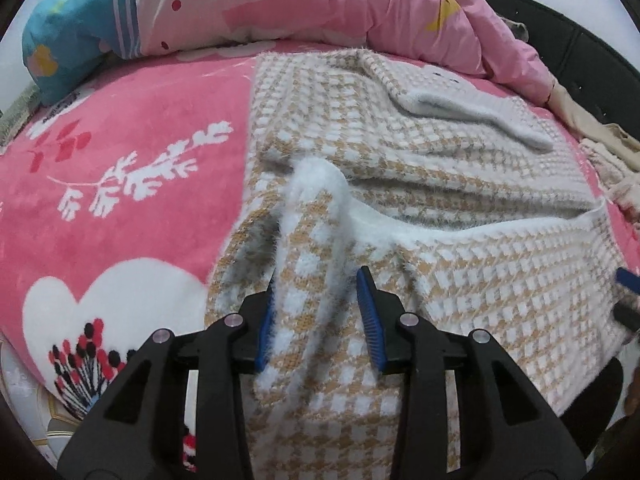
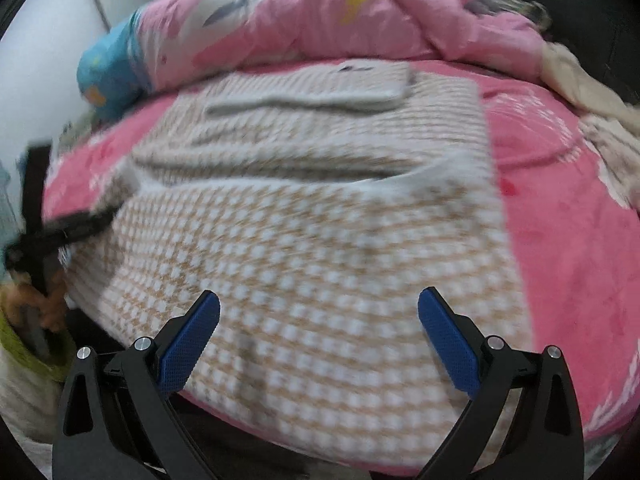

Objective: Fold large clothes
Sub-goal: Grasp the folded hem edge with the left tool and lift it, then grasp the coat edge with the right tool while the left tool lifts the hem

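Sweater (image 1: 420,152) lies partly folded mid-frame; we pinch its hem in our left gripper (image 1: 316,312), right gripper (image 2: 319,336) spread empty, more folds remaining.

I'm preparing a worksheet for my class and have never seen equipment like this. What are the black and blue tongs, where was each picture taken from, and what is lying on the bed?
A person holds one tool in each hand; each carries a camera looking along its fingers. The left picture shows the left hand-held gripper pinching a raised fold of a tan-and-white checked sweater. The right picture, blurred, shows the right hand-held gripper open above that sweater, holding nothing. The sweater lies on a pink blanket; a pink quilt is heaped behind.
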